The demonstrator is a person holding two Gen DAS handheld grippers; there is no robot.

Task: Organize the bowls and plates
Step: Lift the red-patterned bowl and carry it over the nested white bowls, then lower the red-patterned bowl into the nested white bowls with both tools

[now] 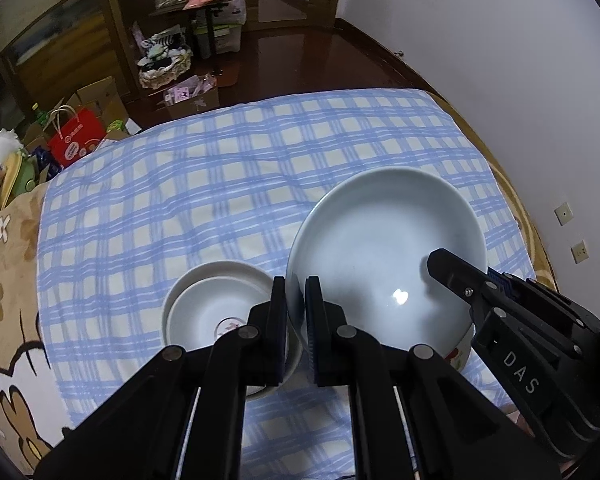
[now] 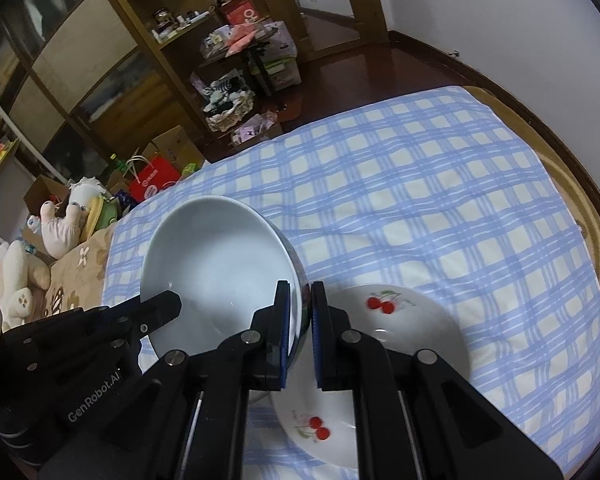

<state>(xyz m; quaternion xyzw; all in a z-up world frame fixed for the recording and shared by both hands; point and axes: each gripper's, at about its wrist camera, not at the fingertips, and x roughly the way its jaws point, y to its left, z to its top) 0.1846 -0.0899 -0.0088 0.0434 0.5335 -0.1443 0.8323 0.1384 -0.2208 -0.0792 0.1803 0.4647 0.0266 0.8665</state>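
A large white bowl (image 1: 384, 248) hangs tilted above the blue plaid cloth (image 1: 220, 184), held on two sides. My left gripper (image 1: 296, 286) is shut on its left rim. My right gripper (image 2: 301, 288) is shut on the opposite rim of the same bowl (image 2: 220, 256). In the left wrist view the right gripper (image 1: 450, 270) reaches onto the bowl from the right. In the right wrist view the left gripper (image 2: 166, 306) comes in from the left. Below lie two small nested white bowls (image 1: 220, 308) and a white plate with cherry prints (image 2: 404, 332).
The cloth covers a bed whose brown patterned blanket (image 1: 8, 280) shows at the left. Beyond its far edge are a red paper bag (image 1: 76, 136), cardboard boxes, a cluttered shelf (image 1: 180, 32) and stuffed toys (image 2: 64, 224). A white wall runs along the right.
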